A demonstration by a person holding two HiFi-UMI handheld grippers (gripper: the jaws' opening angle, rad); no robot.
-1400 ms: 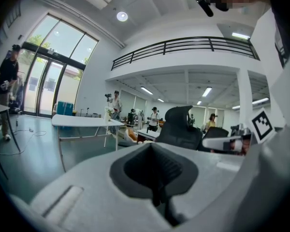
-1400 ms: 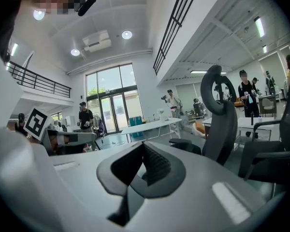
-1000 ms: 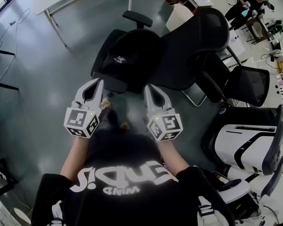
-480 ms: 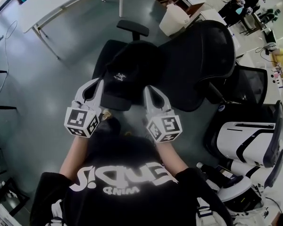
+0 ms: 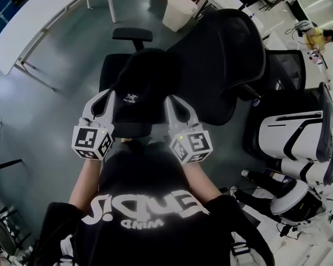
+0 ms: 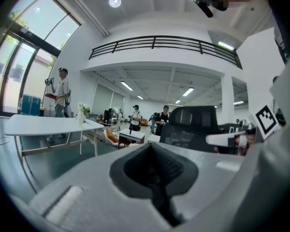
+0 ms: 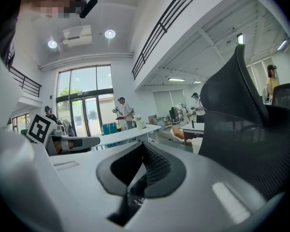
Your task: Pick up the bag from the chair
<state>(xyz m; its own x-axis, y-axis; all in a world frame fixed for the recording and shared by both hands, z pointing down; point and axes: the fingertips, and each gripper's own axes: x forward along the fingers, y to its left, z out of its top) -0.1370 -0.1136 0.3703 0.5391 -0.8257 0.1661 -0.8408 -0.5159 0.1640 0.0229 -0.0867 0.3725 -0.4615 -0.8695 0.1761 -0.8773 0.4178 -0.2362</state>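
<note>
Grey polished flooring is surrounding a black office chair with a mesh backrest (image 5: 225, 54), which is standing in an open workspace. A black fabric bag with a small white logo (image 5: 139, 79) is lying on the seat of this chair, in front of the backrest. A padded black armrest (image 5: 132, 33) is showing just past the bag in the head view.

The left gripper (image 5: 106, 95) is pointing at the left edge of the bag, and the right gripper (image 5: 171, 100) is pointing at the right edge, so the bag is sitting between the two. From above, both tips are overlapping the bag's outline. No view is showing whether either tip is touching the fabric.

In the left gripper view, the left gripper (image 6: 151, 146) is showing its jaws pressed fully together, with nothing between them. The right gripper (image 6: 229, 138) is appearing at the right of that view, ahead of the chair backrest (image 6: 193, 124). In the right gripper view, the right gripper (image 7: 143, 146) is likewise showing its jaws fully together and gripping nothing. The left gripper (image 7: 75, 142) is appearing at the left, and the chair backrest (image 7: 241, 124) is filling the right side.

A long white table (image 5: 39, 21) is standing at the upper left, with a white waste bin (image 5: 179, 11) beyond the chair. A second black mesh chair (image 5: 291, 71) and a white and black machine (image 5: 291, 140) are standing to the right. Several people (image 6: 61, 93) are standing in the background.
</note>
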